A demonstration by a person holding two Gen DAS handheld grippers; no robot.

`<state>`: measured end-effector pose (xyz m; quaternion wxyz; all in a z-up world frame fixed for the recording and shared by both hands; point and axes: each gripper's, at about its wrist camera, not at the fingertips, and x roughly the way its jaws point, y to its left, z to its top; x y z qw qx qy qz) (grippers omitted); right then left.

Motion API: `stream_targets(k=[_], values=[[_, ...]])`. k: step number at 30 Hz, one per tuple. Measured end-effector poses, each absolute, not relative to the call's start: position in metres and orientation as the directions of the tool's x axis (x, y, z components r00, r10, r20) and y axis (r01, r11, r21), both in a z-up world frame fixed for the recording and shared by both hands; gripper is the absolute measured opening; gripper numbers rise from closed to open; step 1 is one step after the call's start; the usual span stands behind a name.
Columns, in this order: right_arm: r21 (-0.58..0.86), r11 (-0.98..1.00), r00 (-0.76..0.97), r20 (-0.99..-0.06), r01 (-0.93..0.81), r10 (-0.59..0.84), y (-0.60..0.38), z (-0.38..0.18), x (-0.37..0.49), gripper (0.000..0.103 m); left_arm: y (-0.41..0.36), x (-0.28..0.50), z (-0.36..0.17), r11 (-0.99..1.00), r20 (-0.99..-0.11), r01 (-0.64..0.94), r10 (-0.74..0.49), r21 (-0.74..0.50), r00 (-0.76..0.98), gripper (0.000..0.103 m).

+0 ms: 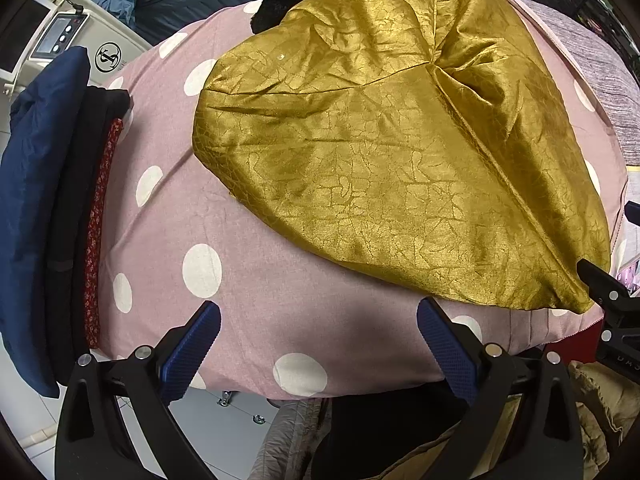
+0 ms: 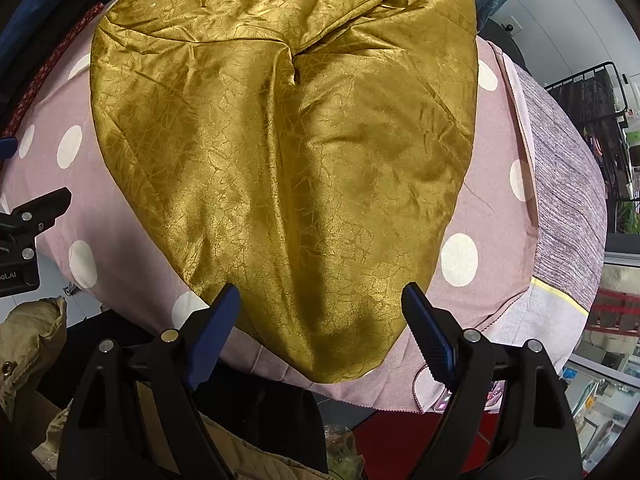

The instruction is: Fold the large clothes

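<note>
- Polka-dot sheet (image 1: 248,240): pink cloth with white dots covering the table; it gives a broad, soft, level field for folding, and its near edge hangs over the front.
- Gold garment (image 2: 280,140): the task's item, a shiny crackle-patterned fabric lying spread on the sheet, wide at the far end and narrowing to a rounded tip at the table's near edge. A seam or fold line runs lengthwise down it, and it appears part-folded; wrinkles remain at the far end.
- Folded stack (image 1: 60,200): navy, black and red-patterned pieces piled at the table's left edge, well apart from the gold garment, probably finished items kept clear of the working area.
- Grey striped cloth (image 2: 568,184): lies beside the pink sheet on the right.
- Room: pale floor tiles, a white machine with a control panel (image 1: 56,36) at far left, dark racks at far right, tan clothing below the table's front edge.
- Right claw (image 2: 320,328): fingers wide apart, pointing down over the garment's near tip, holding nothing; placed, it seems, to take that tip for the next fold.
- Left claw (image 1: 318,336): fingers apart above bare sheet, just left of the garment's near edge, empty.
</note>
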<state>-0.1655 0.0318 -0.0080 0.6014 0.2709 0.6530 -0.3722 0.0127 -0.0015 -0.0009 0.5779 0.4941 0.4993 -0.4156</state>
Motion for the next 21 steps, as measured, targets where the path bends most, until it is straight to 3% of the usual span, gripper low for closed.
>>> stream_targets(k=[21], values=[[-0.164, 0.579, -0.126, -0.986, 0.799, -0.106, 0.0322, -0.0087, -0.1655, 0.082, 0.0032, 0.0127, 0.003, 0.169, -0.985, 0.97, 0.006, 0.173, 0.175, 0.097]])
